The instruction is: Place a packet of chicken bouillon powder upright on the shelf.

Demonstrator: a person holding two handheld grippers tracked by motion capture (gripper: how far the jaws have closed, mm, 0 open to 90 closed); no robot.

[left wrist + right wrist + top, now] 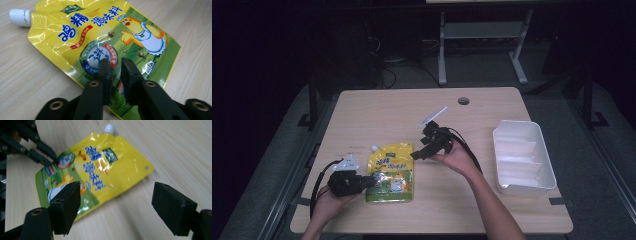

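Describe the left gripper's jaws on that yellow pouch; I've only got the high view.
Observer: The left gripper has its jaws nearly together with a slim gap, over the lower edge of the chicken seasoning pouch; I can't confirm a pinch.
Operator: Report the right gripper.
Observer: The right gripper has its jaws wide apart with nothing between them, aimed at the pouch.
Operator: Check the cap.
Observer: The white ribbed screw cap sits on the corner spout.

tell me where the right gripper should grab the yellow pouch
Probably the long bare edge of the pouch near the right gripper, coming in low from that side. It lies flat, so only a thin edge fits between the fingers; the left gripper is already over the opposite edge.
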